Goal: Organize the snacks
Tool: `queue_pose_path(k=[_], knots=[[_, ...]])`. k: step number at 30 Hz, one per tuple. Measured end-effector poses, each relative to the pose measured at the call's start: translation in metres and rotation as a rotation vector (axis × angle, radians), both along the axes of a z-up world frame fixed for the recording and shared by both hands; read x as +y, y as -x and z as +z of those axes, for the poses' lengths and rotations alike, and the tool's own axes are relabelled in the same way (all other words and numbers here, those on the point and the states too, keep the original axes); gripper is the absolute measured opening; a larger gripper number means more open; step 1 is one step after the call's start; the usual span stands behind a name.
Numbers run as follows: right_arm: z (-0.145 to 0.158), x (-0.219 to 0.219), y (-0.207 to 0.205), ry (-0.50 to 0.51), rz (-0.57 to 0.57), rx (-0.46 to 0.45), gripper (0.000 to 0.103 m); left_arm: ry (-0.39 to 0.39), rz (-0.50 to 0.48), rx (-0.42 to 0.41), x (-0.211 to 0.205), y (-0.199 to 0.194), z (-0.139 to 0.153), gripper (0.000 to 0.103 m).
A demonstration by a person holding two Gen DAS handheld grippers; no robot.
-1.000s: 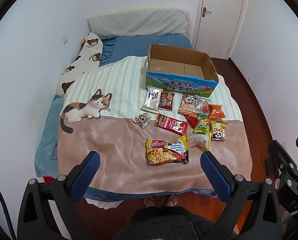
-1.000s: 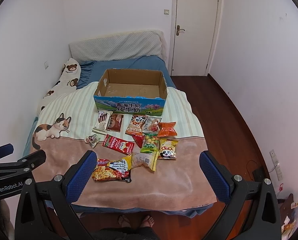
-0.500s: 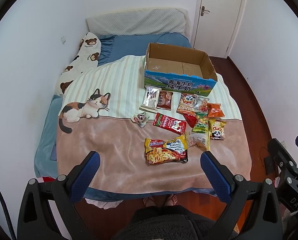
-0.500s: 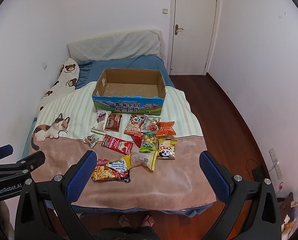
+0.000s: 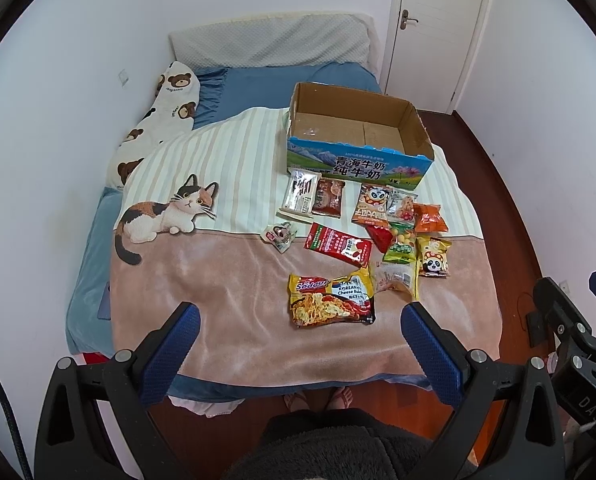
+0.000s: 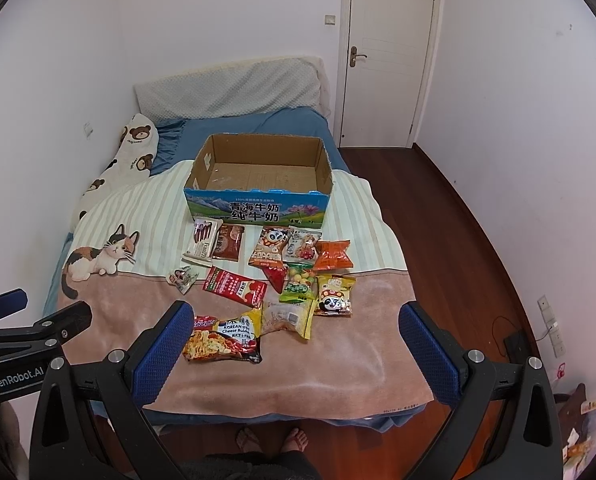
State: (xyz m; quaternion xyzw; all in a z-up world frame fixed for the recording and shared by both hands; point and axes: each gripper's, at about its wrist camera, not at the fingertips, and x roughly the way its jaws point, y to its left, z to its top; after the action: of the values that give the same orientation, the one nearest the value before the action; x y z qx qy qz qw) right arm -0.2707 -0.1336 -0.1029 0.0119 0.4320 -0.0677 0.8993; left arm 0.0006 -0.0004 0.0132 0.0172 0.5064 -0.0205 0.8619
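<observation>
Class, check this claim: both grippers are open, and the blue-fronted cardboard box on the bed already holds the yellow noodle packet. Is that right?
Not quite. The blue-fronted cardboard box is empty; the yellow noodle packet lies on the blanket, as the right wrist view shows. Left gripper and right gripper are open.

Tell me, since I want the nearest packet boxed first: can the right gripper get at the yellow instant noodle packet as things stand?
Probably yes. The right gripper is open and empty above the bed's near edge, and the yellow instant noodle packet lies flat on the pink blanket, nearest of the snacks, with nothing on top of it.
</observation>
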Motion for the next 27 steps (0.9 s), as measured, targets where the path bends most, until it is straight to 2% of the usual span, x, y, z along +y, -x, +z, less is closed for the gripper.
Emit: queue_pose_path(k=[27], knots=[[-0.0051,-0.0027,-0.0048,-0.009,-0.025,0.014,0.103,0.008,-0.011,-0.005,0.0092,-0.0088,0.0011,0.103]])
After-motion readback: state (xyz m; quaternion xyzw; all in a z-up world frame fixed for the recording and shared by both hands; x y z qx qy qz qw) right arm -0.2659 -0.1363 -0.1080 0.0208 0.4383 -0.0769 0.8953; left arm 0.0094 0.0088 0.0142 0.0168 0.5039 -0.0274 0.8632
